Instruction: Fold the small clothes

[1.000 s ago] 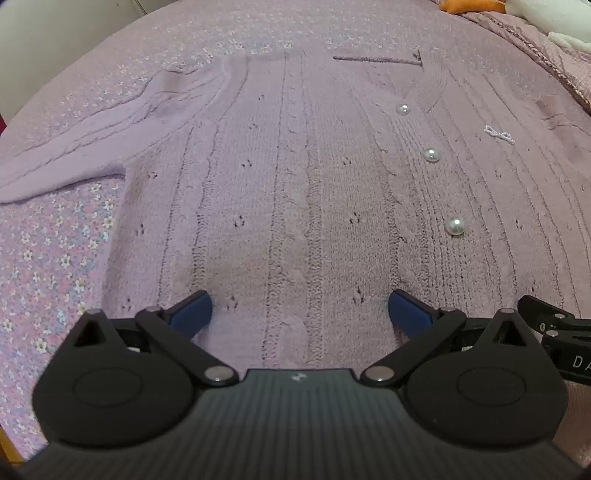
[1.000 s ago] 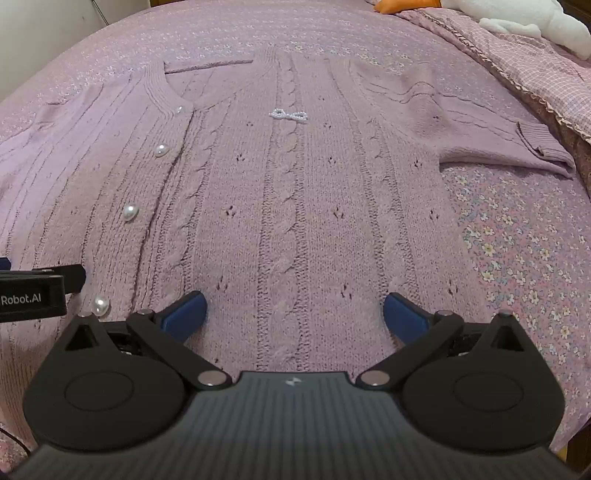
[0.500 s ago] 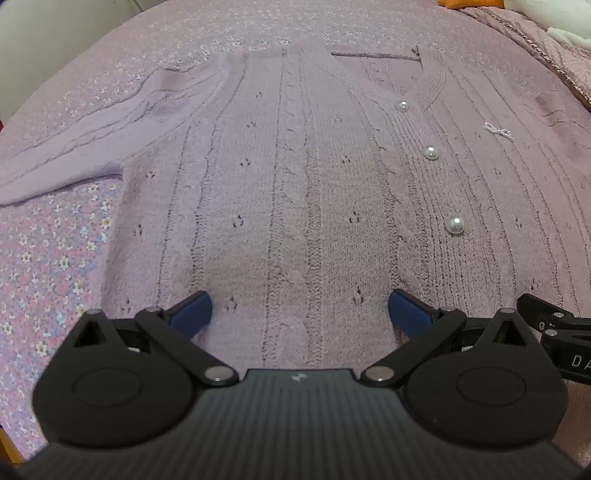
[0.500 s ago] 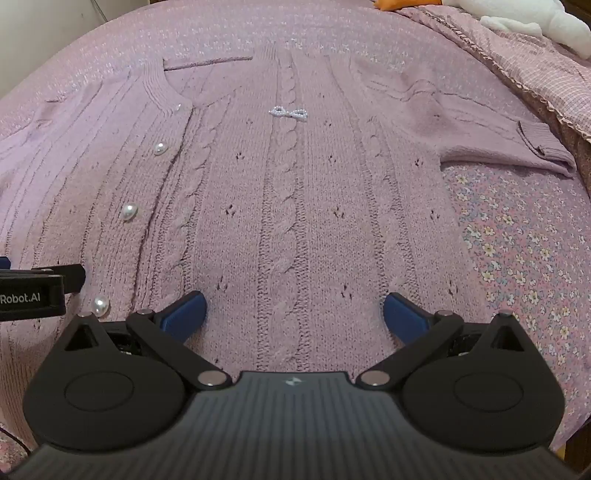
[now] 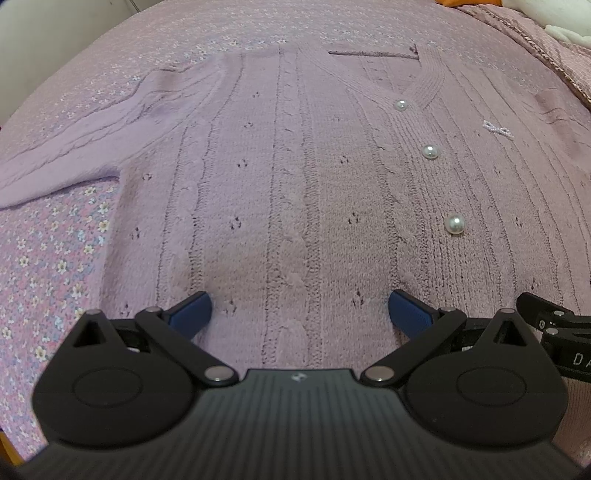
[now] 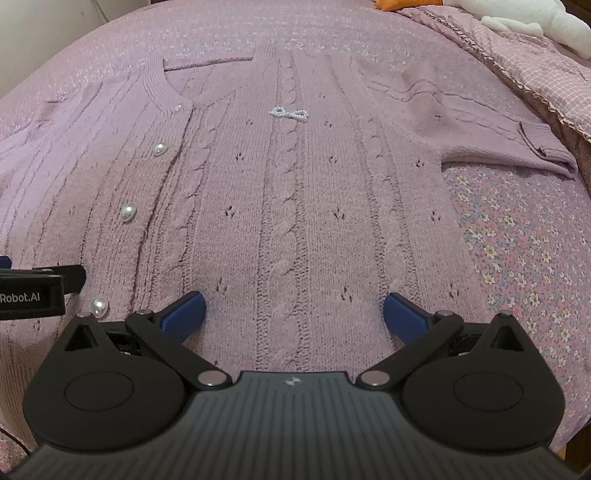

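A lilac cable-knit cardigan with pearl buttons lies flat and face up on a floral bedspread; it also shows in the right wrist view. Its left sleeve and right sleeve are spread out sideways. A small bead bow sits on the right chest. My left gripper is open and empty over the hem of the left half. My right gripper is open and empty over the hem of the right half. Each gripper's side shows at the edge of the other's view.
The pink floral bedspread covers the bed around the cardigan. A pink checked blanket and a white plush toy lie at the far right. An orange item sits at the far edge.
Both grippers have shifted slightly forward over the cardigan's hem. Both stay open. The cardigan has not moved.
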